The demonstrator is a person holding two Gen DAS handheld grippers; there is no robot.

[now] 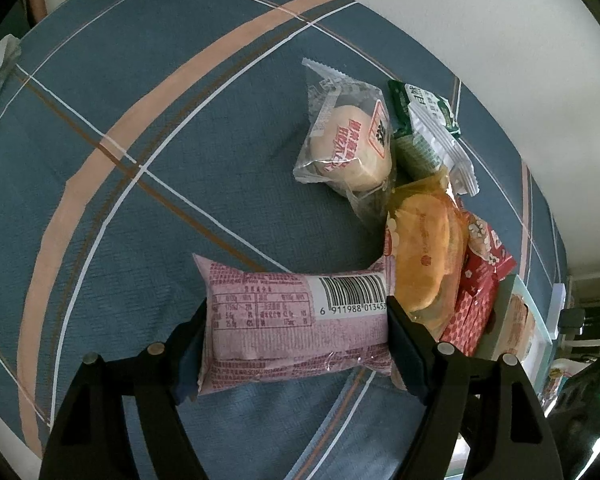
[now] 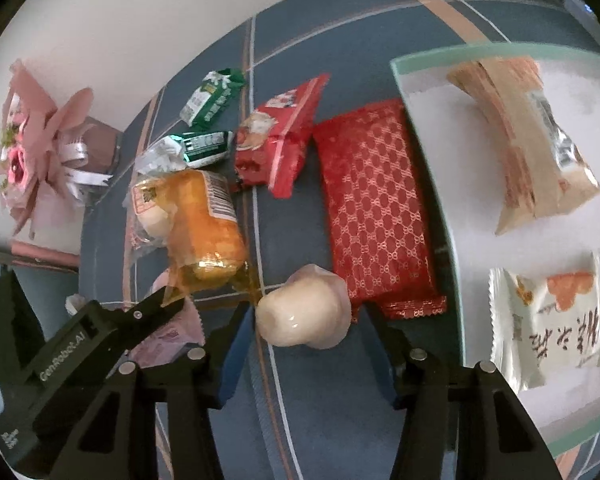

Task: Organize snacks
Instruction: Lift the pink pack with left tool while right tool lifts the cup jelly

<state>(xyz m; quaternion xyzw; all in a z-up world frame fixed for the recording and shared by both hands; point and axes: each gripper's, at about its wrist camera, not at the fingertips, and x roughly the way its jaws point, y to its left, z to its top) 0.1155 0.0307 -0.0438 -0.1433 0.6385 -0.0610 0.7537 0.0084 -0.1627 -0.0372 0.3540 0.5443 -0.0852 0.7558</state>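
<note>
My left gripper [image 1: 296, 328] is shut on a pink snack packet [image 1: 296, 320] with a barcode, its pads pressing on the packet's two ends above the blue checked cloth [image 1: 160, 160]. In the right wrist view a pale, round wrapped snack [image 2: 304, 312] lies between the fingers of my right gripper [image 2: 310, 340]. A gap shows beside the right finger, so the jaws stand open around it. The green-rimmed white tray [image 2: 420, 92] at the right holds a beige packet [image 2: 532, 140] and a white packet with orange print [image 2: 552, 320].
Loose snacks crowd the cloth: a red patterned packet [image 2: 376, 208], a red printed packet [image 2: 280, 136], green packets [image 2: 212, 100], an orange packet [image 2: 204, 224], a bun in clear wrap [image 1: 348, 144]. A pink bouquet [image 2: 28, 140] lies at the left. One finger [image 2: 156, 310] of the left gripper is close by.
</note>
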